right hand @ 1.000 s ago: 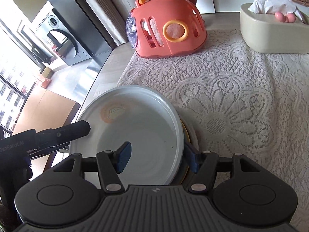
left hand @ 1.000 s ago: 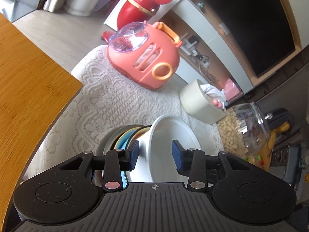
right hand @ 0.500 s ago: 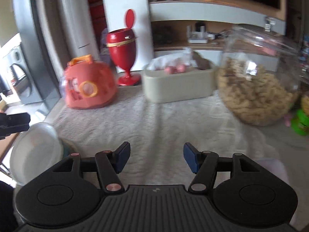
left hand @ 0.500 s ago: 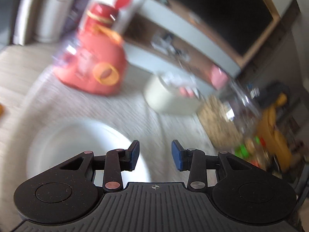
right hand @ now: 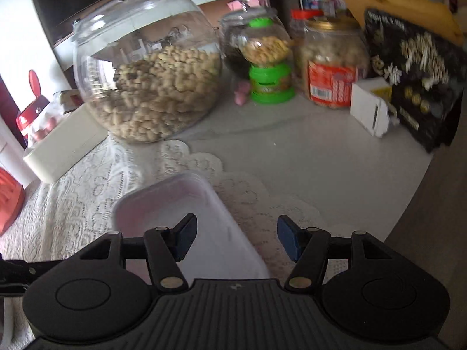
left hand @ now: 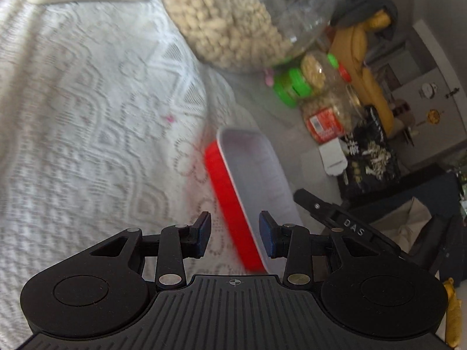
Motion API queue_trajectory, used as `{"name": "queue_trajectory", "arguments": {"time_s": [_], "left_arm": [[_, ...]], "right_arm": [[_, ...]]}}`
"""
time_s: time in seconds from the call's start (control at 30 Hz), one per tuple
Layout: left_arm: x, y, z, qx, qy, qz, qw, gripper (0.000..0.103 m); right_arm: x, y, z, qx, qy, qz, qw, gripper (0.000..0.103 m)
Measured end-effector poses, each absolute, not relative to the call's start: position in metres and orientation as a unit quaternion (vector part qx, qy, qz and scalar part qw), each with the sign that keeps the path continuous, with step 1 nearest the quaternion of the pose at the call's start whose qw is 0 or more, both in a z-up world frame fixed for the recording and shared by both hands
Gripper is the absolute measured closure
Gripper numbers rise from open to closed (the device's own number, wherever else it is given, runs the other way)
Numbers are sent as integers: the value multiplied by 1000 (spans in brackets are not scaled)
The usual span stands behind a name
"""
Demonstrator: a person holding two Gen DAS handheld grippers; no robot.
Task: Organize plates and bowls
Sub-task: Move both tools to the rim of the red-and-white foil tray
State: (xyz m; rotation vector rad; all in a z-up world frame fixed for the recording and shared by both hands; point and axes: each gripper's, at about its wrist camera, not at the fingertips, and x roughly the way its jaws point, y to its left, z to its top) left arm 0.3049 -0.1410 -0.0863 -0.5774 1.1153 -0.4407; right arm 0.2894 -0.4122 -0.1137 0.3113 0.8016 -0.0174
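A rectangular dish point(left hand: 254, 169), red outside and white inside, lies on the lace tablecloth point(left hand: 87, 116). My left gripper point(left hand: 235, 237) is open just above its near end, and the dish's red wall runs between the fingers without touching the pads. In the right wrist view the same dish point(right hand: 175, 201) shows its white inside. My right gripper point(right hand: 237, 237) is open over the dish's near right side, with nothing gripped. The side of the right gripper point(left hand: 335, 221) reaches in across the dish from the left one.
Behind the dish stand a big glass jar of nuts point(right hand: 151, 67), a green-based snack jar point(right hand: 270, 67), a red-labelled jar point(right hand: 329, 70), a small white box point(right hand: 370, 108) and a black box point(right hand: 414, 73). A cream tissue box point(right hand: 64, 143) is at left. The table edge point(right hand: 423, 180) curves at right.
Both grippers have swung right, away from the stack of round plates, which has left view. They now sit low over the red rectangular dish. Neither gripper's opening has visibly changed.
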Motion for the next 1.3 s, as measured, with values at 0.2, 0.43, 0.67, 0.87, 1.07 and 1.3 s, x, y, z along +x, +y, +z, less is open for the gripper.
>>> {"name": "queue_trajectory", "arguments": {"time_s": [0.2,0.43,0.67,0.87,1.07,1.3], "left_arm": [[313,-165,-98,-239,530,-209,786,63],[298,-133,-85,-209,494,-176,826,65],[261,-67,-69,-192,475,-122,850,65],[213,-12,-90,-229,530,-99,810,68],[205,17,-98,-255,519,-68,813,68],[224,-7,-98,-170,531,-31,829,73]], "right_arm": [[301,-422,-139,224,428,45,874,43],[284,-384,-137,238,436,128,858,48],[286,-307,-129,199,447,190,851,48],[269,-249,-141,156,481,246,827,46],[245,-225,-134,120,476,273,827,43],[251,-219,-131,61,434,164,884,43]]}}
